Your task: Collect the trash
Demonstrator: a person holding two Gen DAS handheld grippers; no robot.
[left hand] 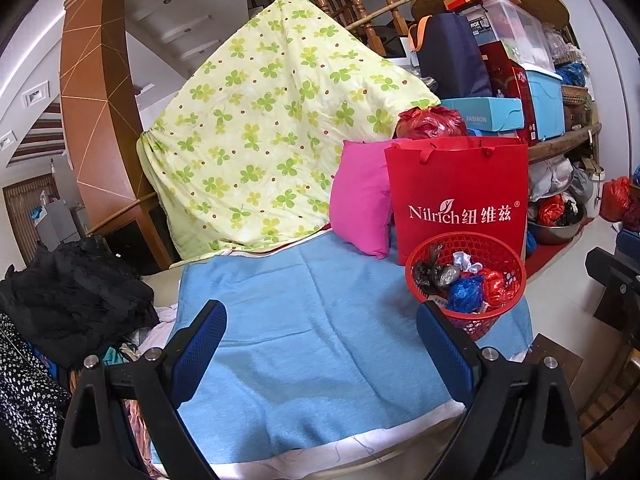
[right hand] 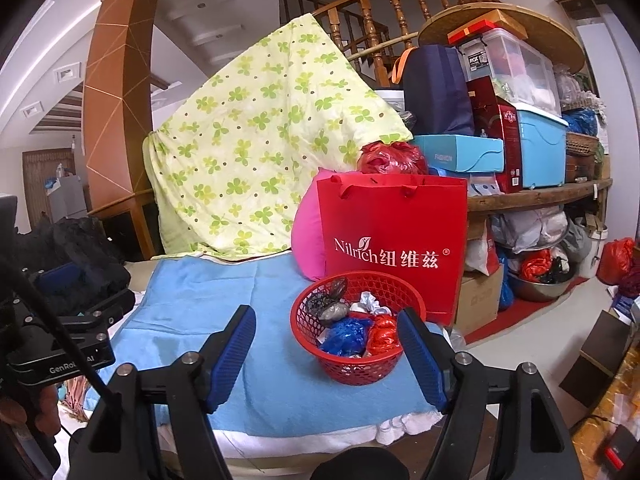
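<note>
A red mesh basket (left hand: 496, 318) (right hand: 340, 372) stands on a blue towel (left hand: 312, 344) (right hand: 200, 320) at its right side. It holds crumpled trash: a blue bag (left hand: 464, 294) (right hand: 346, 336), a red bag (left hand: 494, 284) (right hand: 382, 334), grey and black wads (right hand: 332, 308) and white paper (right hand: 370, 302). My left gripper (left hand: 322, 332) is open and empty over the towel, left of the basket. My right gripper (right hand: 326, 340) is open and empty just in front of the basket. The left gripper's body also shows in the right wrist view (right hand: 60, 340).
A red Nilrich paper bag (left hand: 460, 200) (right hand: 394, 240) stands behind the basket, with a pink cushion (left hand: 360, 200) and a green-leaf quilt (left hand: 264, 120) beside it. Dark clothes (left hand: 72, 292) lie left. Crowded shelves (right hand: 540, 192) and floor clutter are right.
</note>
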